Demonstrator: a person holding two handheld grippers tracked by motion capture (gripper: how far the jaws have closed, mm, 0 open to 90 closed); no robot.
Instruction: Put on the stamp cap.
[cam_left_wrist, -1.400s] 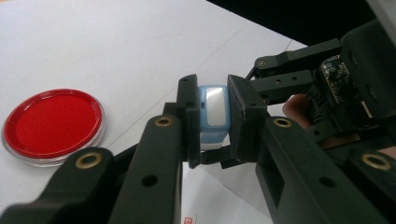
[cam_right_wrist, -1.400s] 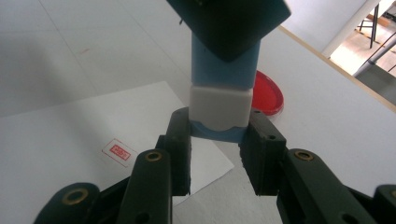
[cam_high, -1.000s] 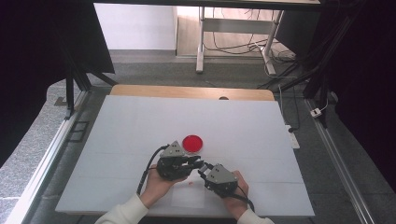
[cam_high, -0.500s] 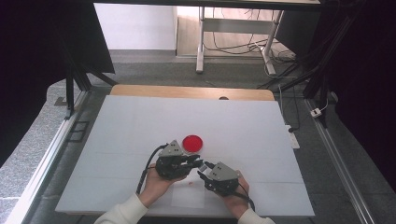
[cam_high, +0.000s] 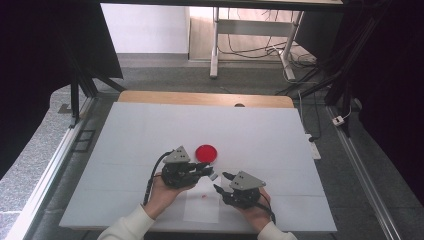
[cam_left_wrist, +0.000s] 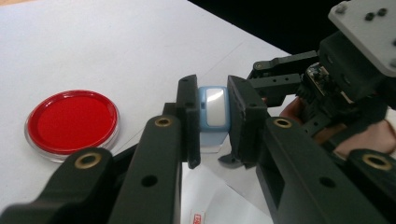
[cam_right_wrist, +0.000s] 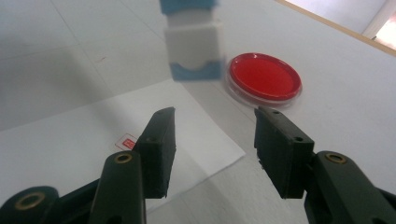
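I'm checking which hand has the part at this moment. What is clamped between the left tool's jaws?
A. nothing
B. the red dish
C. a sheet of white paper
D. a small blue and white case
D: in the left gripper view the left tool has both jaws pressed on the small blue and white case, while the red dish lies apart on the table.

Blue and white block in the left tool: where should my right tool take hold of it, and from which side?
Judging by its pose, grip the free lower end of the blue and white block, pads on its two flat white sides. The left tool already clamps the other end. The right tool, whose jaws have just been opening with nothing between them, faces that end, so coming straight in along its present line looks best.
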